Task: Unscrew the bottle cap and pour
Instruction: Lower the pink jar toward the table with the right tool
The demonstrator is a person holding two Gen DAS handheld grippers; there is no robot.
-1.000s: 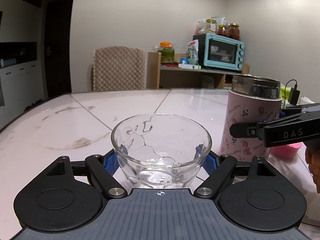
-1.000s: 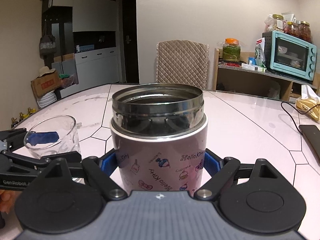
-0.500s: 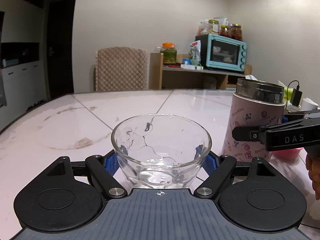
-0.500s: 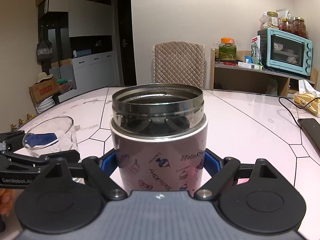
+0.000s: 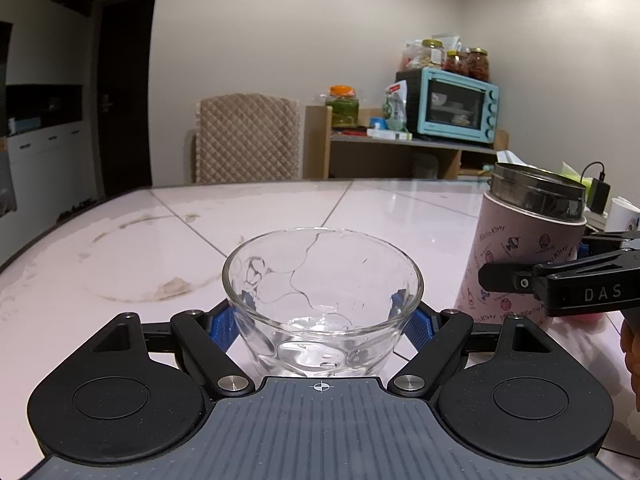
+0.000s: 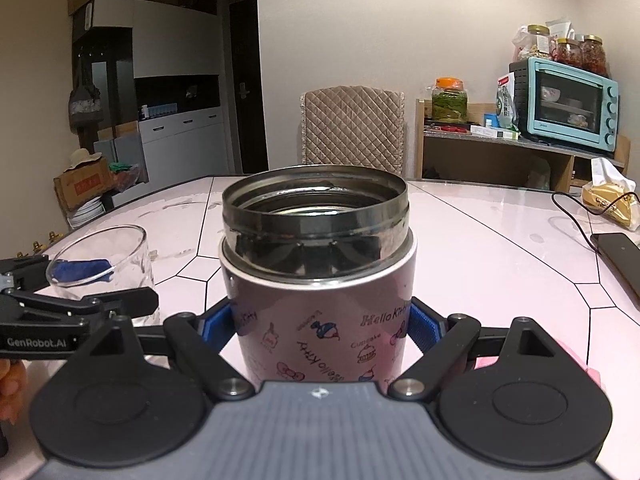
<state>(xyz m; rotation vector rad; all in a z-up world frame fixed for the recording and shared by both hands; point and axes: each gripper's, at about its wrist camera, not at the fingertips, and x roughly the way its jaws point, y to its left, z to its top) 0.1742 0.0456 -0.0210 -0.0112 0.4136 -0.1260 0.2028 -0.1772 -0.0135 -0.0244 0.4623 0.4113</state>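
My left gripper is shut on a clear glass cup that stands on the pink tiled table. My right gripper is shut on a pink Hello Kitty bottle with an open steel mouth and no cap on it. In the left wrist view the bottle is to the right of the cup and leans toward it. In the right wrist view the glass cup sits to the left, with the left gripper around it. A pink piece, possibly the cap, lies behind the bottle.
A quilted chair stands at the far side of the table. A shelf with a teal toaster oven and jars is behind it. A phone with a cable and a yellow bag lie at the right of the table.
The bottle has moved up and tipped a little toward the glass cup. The left gripper and the cup have stayed in place.
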